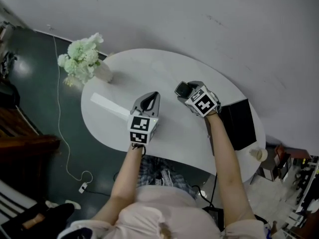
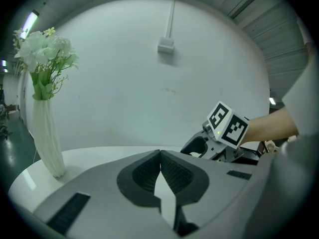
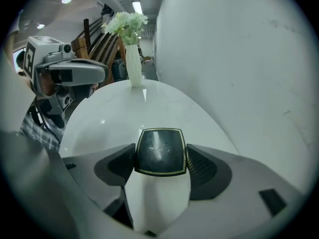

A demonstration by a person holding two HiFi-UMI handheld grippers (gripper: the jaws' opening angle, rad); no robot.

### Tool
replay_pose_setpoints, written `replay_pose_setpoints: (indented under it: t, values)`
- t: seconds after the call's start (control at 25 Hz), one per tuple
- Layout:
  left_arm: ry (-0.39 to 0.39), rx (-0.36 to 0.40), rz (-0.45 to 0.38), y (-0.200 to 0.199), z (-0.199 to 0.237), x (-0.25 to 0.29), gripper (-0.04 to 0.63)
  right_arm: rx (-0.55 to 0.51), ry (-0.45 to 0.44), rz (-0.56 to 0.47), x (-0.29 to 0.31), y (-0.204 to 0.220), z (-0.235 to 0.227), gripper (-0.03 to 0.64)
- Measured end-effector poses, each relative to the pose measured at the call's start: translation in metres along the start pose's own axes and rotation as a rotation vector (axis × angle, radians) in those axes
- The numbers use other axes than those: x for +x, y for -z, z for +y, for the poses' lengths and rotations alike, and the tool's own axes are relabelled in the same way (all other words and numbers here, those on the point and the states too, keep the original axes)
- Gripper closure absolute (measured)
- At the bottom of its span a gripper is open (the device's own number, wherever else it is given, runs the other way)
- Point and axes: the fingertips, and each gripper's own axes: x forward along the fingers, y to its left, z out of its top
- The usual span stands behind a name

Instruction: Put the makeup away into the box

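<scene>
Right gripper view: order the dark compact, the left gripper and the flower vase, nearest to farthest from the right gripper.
1. Dark compact, held in the right gripper.
2. Left gripper, up at the left.
3. Flower vase, farthest back, top centre.

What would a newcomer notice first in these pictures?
The right hand-held gripper clamps a black compact with a gold rim over the white oval table. A vase of white flowers stands at the table's far left end, and a black box lies at its right edge.
</scene>
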Motion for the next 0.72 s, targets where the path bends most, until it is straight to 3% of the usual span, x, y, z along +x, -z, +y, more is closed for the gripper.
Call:
replay_pose_setpoints:
  t: [0.32,0.72]
  values:
    - [0.141,0.07,0.003,-0.012,-0.063,0.019,0.569,0.122,0.183,-0.075,-0.08,0.019,-0.028,0.285]
    - [0.339,0.135,0.053,0.002,-0.165,0.047,0.569,0.365,0.342,-0.069,-0.159,0.129,-0.031,0.285]
